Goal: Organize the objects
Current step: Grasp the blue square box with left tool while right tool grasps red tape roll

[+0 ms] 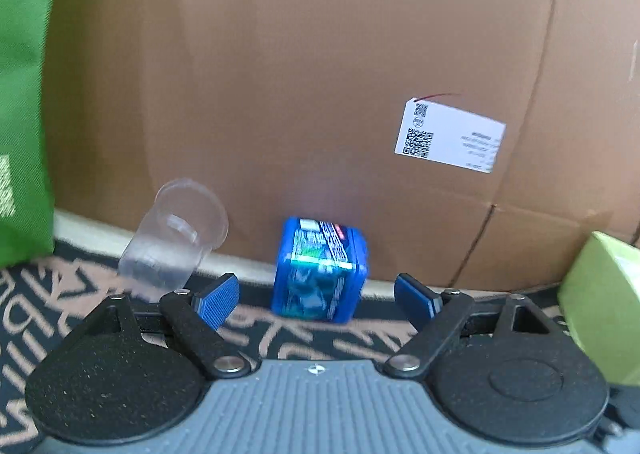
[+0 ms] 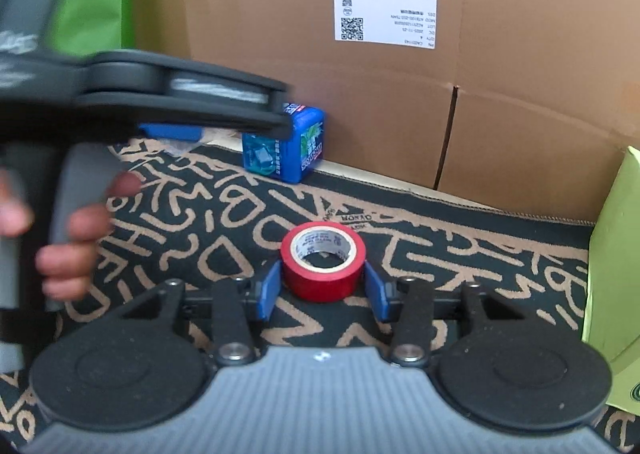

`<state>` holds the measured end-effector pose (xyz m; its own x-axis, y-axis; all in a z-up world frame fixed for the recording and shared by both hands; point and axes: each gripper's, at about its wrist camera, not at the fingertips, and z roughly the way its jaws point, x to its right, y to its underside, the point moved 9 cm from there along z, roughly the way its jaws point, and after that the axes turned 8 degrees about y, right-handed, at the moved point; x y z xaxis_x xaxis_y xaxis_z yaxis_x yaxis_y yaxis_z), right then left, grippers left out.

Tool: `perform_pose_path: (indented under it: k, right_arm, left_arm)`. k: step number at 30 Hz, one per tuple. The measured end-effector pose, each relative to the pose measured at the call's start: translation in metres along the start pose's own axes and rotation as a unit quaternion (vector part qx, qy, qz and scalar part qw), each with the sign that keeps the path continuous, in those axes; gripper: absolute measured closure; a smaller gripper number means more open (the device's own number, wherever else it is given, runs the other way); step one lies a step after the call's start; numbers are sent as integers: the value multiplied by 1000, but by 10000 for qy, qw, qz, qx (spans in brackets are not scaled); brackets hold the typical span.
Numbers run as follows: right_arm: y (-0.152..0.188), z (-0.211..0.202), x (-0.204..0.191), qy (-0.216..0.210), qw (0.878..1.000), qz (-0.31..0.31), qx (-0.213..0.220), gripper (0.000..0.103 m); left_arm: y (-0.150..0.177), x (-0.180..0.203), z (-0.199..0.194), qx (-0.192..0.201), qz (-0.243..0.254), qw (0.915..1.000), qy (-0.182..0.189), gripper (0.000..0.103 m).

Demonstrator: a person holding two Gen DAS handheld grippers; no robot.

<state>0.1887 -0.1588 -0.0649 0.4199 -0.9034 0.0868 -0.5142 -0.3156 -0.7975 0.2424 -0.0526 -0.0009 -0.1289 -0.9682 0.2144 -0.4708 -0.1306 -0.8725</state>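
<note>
Your right gripper (image 2: 322, 288) clasps the red roll of tape (image 2: 323, 260) mid-rug for lifting, while your left gripper (image 1: 316, 294), jaws wide and empty, lines up on the blue printed tin (image 1: 320, 270) at the patterned black rug (image 2: 440, 254)'s far edge.

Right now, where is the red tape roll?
In the right wrist view, the red tape roll sits on the patterned mat, between the right gripper pads.

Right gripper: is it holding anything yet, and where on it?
The right gripper has its pads against opposite sides of the red tape roll, which sits on the mat. The left gripper is open and holds nothing.
</note>
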Motion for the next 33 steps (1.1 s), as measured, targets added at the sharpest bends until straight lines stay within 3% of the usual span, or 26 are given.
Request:
perform_pose_path:
  k: [9, 10, 12, 13, 20, 22, 24, 29, 32, 33]
  right_arm:
    - [-4, 1, -3, 1, 10000, 37, -16, 57]
    - [-6, 5, -3, 18, 10000, 20, -10, 57]
    - [-6, 8, -1, 36, 10000, 29, -7, 57]
    - [-6, 8, 0, 36, 10000, 23, -4, 57]
    - [-6, 9, 3, -7, 9999, 127, -6, 57]
    - [-6, 9, 4, 5, 9999, 154, -18, 54]
    - [-6, 9, 5, 67, 9998, 163, -22, 44]
    - [-9, 12, 5, 129, 9997, 207, -30, 40]
    - [-11, 16, 3, 111, 9996, 257, -54, 41]
    - [-11, 17, 1, 108, 9996, 237, -66, 49]
  left_arm:
    - [6, -22, 40, -266, -500, 9983, -119, 15]
    - [6, -24, 42, -283, -545, 9981, -71, 17]
    - [6, -23, 45, -311, -512, 9981, 109, 36]
    - [7, -21, 46, -379, -398, 9984, 113, 38]
    - [14, -8, 36, -425, 94, 9988, 230, 39]
    - [17, -5, 30, -407, 212, 9987, 231, 39]
    - [18, -3, 28, -399, 266, 9986, 208, 40]
    - [19, 0, 32, -443, 203, 9987, 131, 36]
    - [19, -3, 33, -440, 49, 9990, 23, 28]
    - [18, -5, 34, -427, -11, 9991, 21, 28]
